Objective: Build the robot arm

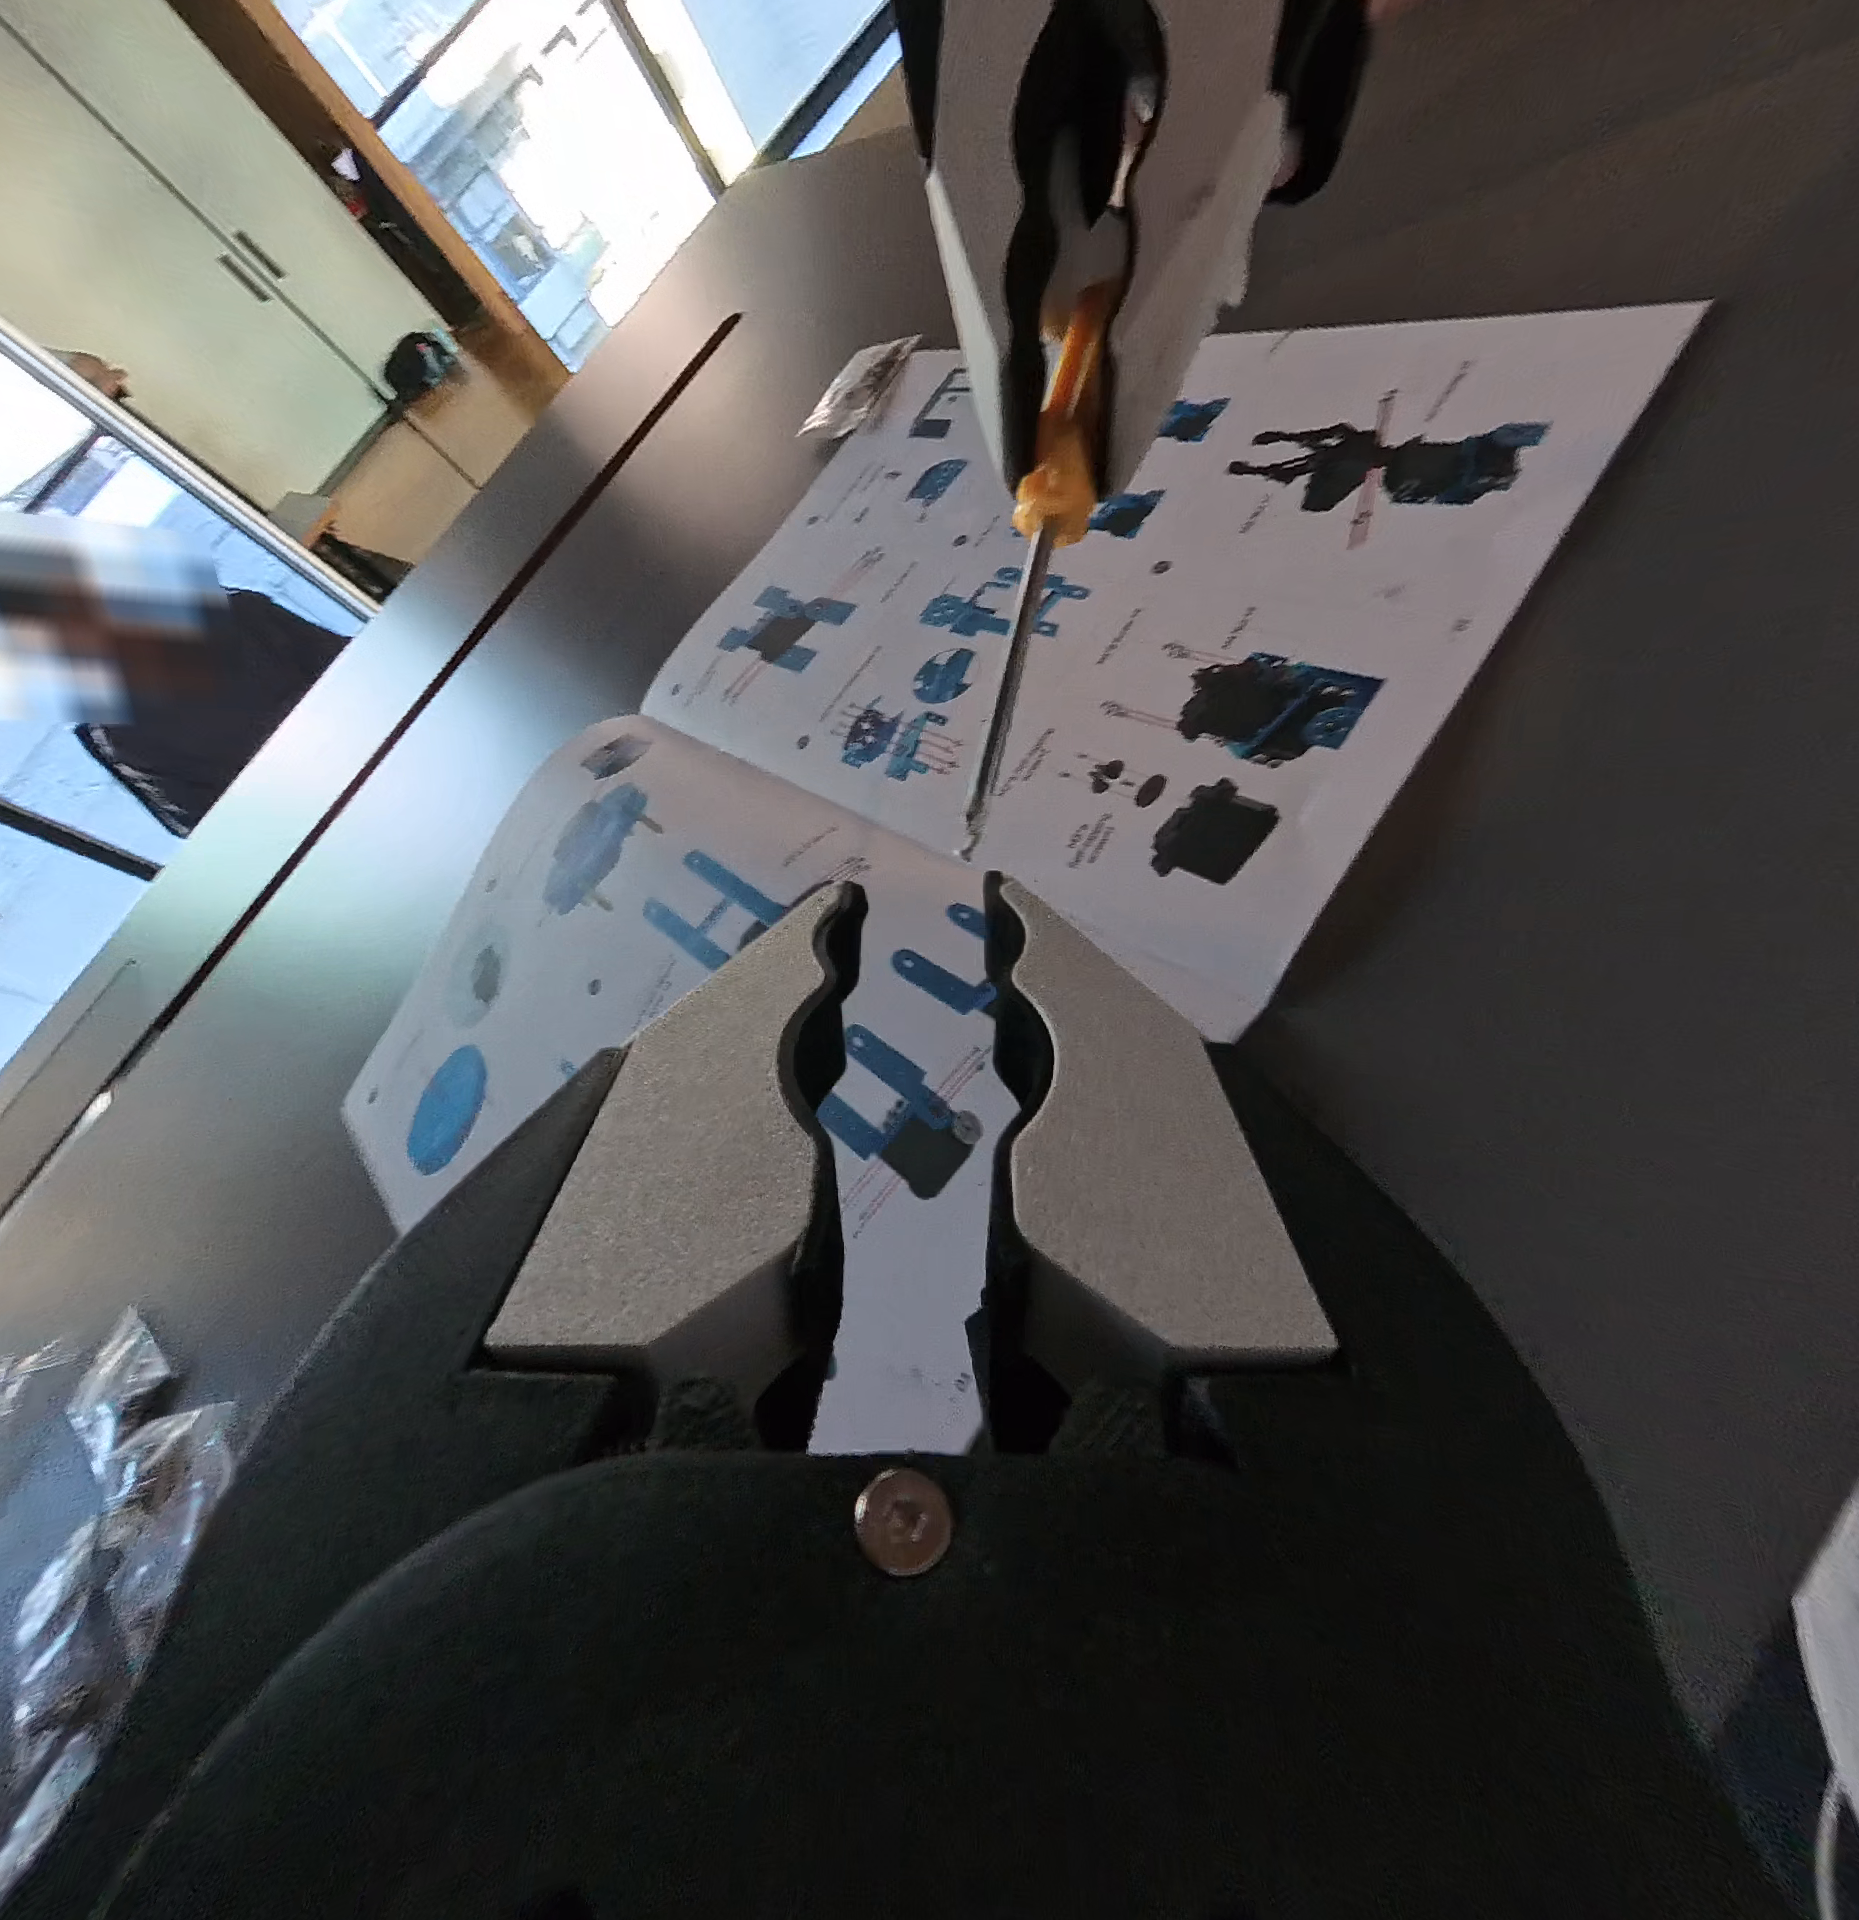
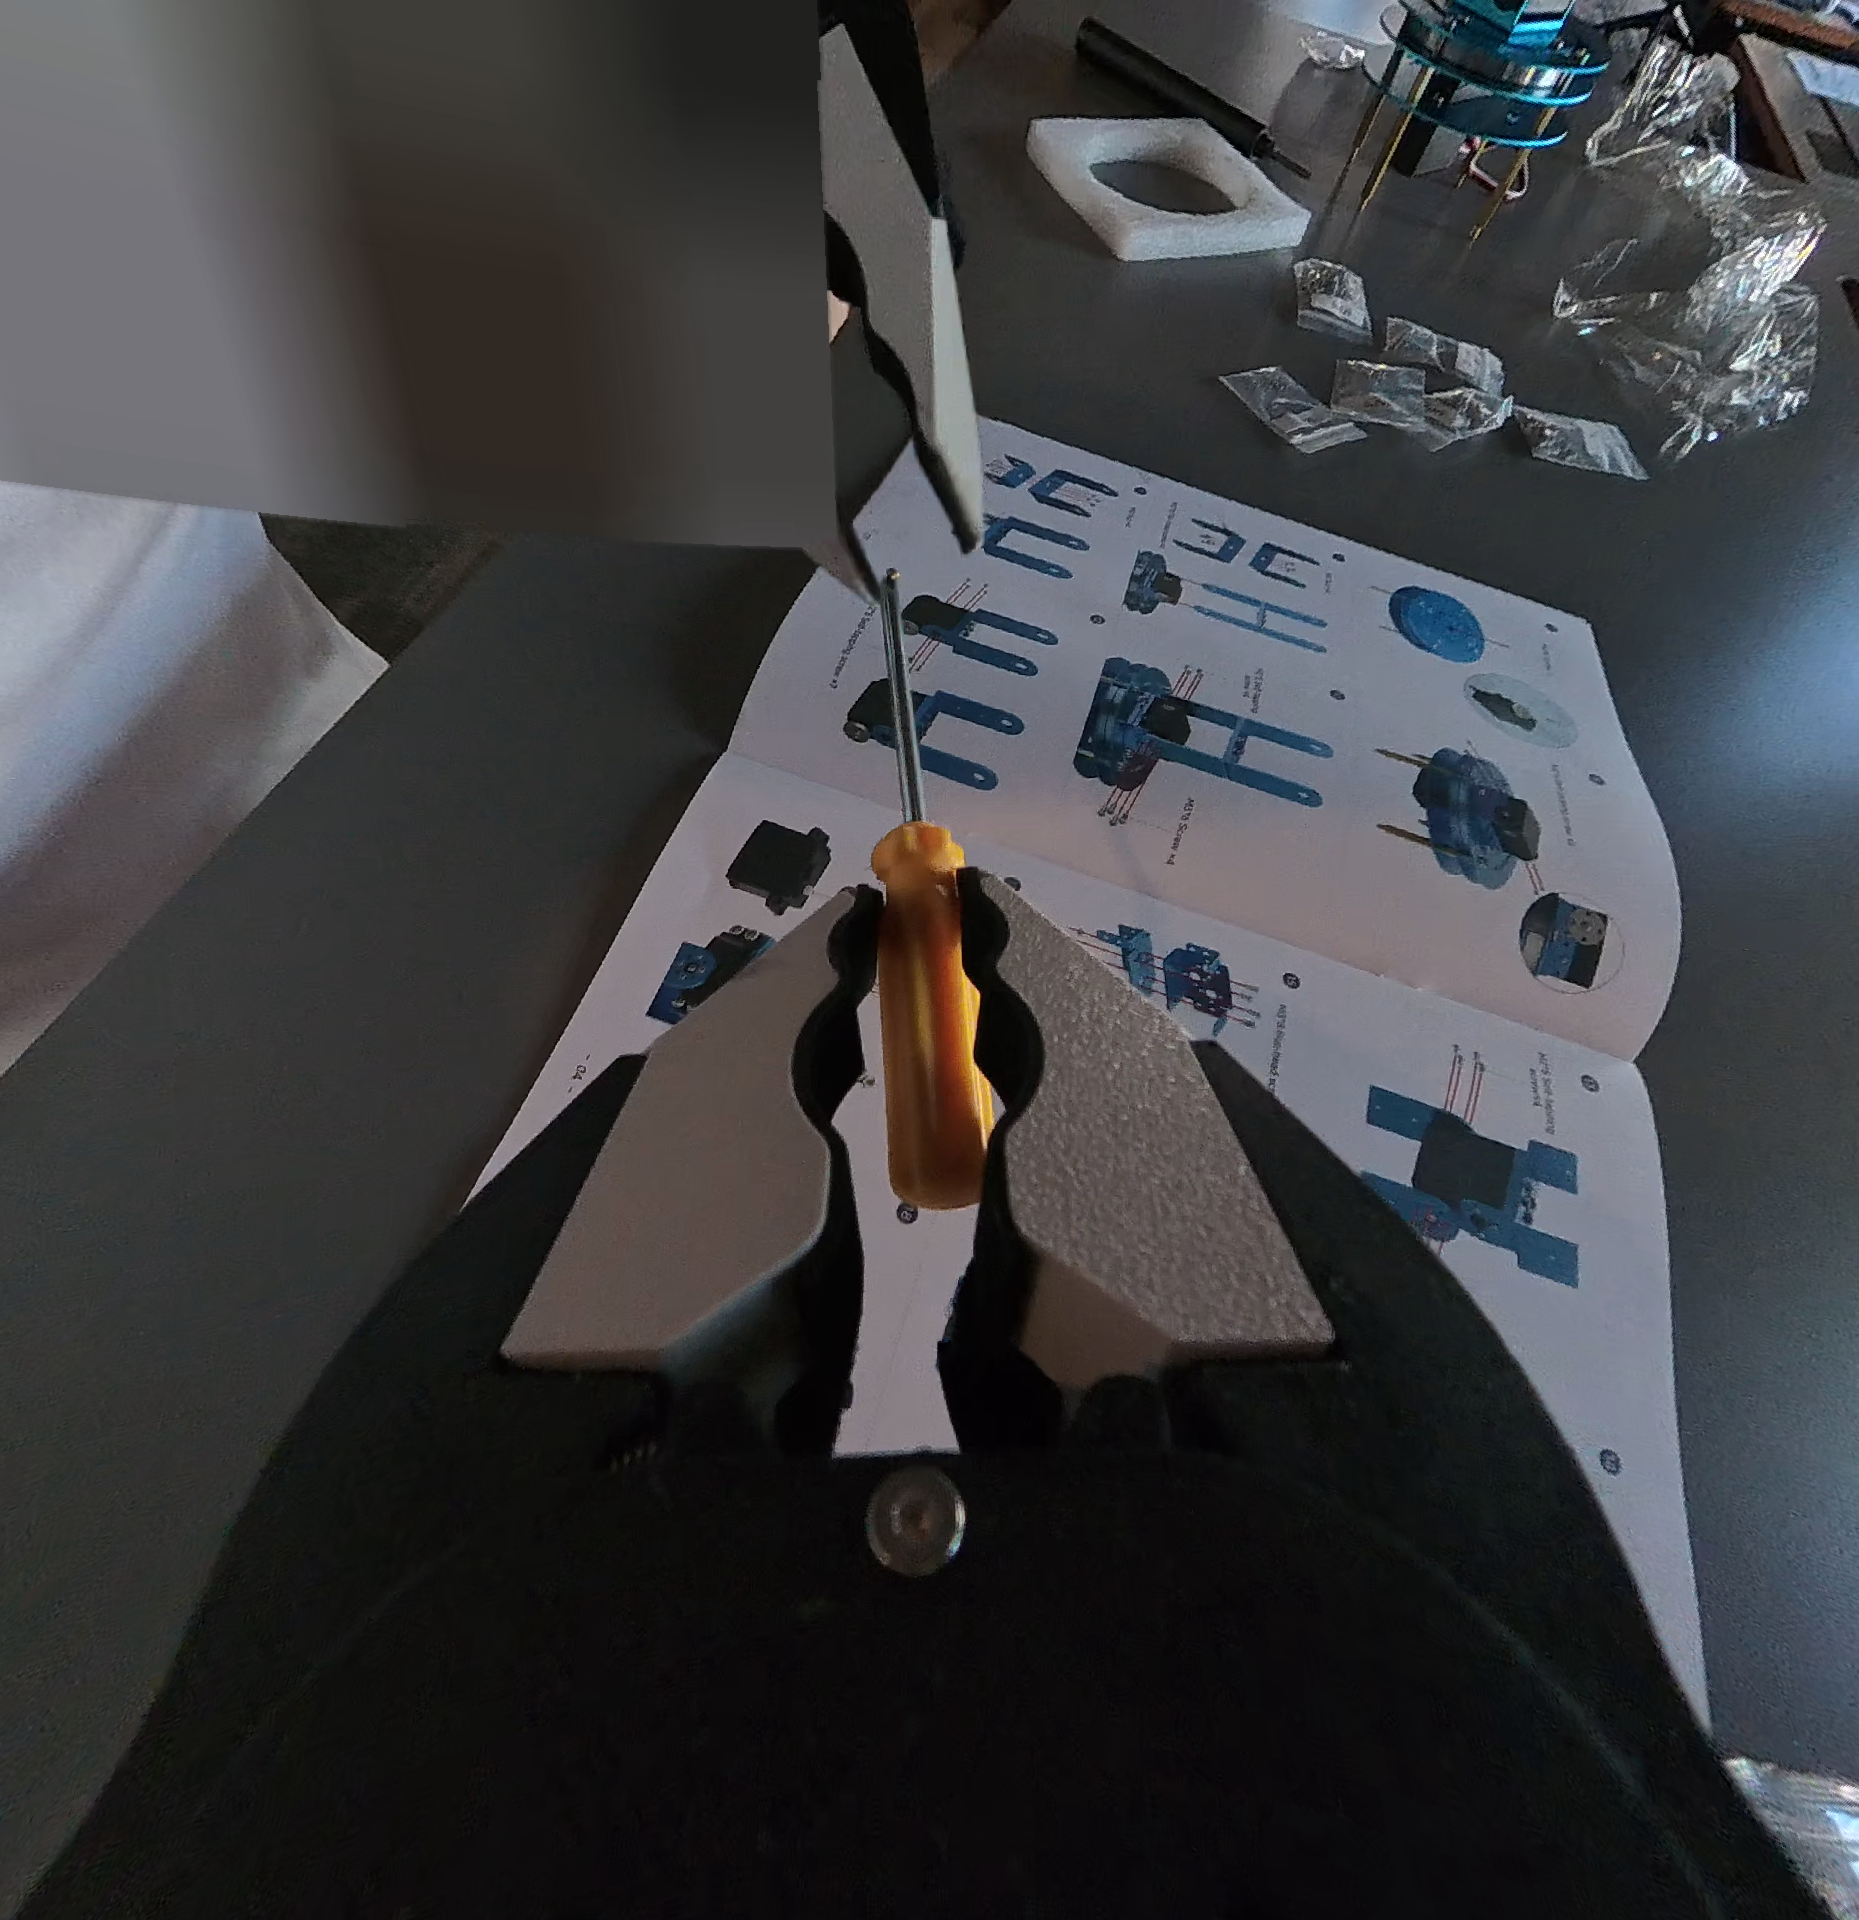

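Observation:
My right gripper is shut on the orange handle of a small screwdriver. The thin metal shaft points forward over an open instruction booklet with blue part pictures, which lies on the grey table. My left gripper is slightly open and empty, just above the booklet. It faces the right gripper. The screwdriver tip ends just in front of the left fingertips. In the right wrist view the tip sits between the left gripper's fingertips.
Several small plastic bags, a white foam frame, crumpled clear wrap and a blue assembly on brass posts lie beyond the booklet. More bags lie beside the left gripper. A person is past the table's far edge. About 9 centimetres separates my left fingertips from my right.

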Demonstrator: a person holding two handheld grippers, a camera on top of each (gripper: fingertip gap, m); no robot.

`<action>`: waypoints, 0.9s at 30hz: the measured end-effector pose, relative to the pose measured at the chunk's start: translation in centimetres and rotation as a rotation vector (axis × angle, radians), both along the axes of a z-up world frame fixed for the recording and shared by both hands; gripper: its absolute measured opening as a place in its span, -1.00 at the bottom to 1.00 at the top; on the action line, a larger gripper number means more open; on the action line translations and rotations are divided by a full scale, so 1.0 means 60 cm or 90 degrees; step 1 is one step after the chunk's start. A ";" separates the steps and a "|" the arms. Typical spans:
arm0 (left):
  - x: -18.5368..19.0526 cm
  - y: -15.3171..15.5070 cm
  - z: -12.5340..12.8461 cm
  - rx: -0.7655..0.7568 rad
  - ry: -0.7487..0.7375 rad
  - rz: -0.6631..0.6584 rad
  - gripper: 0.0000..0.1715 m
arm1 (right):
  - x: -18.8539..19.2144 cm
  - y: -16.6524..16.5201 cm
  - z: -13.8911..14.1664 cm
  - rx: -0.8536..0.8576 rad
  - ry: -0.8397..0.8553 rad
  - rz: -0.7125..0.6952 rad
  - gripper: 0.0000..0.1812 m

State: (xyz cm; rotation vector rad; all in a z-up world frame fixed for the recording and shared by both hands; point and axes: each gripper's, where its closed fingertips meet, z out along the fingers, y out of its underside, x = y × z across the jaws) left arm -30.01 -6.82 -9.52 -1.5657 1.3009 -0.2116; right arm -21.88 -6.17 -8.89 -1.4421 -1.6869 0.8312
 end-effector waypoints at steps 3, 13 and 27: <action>0.009 -0.003 0.003 0.011 0.003 -0.014 -0.77 | 0.005 0.002 -0.004 -0.005 -0.005 -0.006 -0.84; 0.031 -0.010 -0.002 -0.004 0.009 -0.035 -0.89 | 0.012 0.002 -0.008 -0.001 -0.017 -0.004 -0.84; 0.015 0.010 0.018 -0.182 -0.214 0.052 -0.99 | 0.014 0.026 0.027 -0.008 0.072 -0.059 -0.84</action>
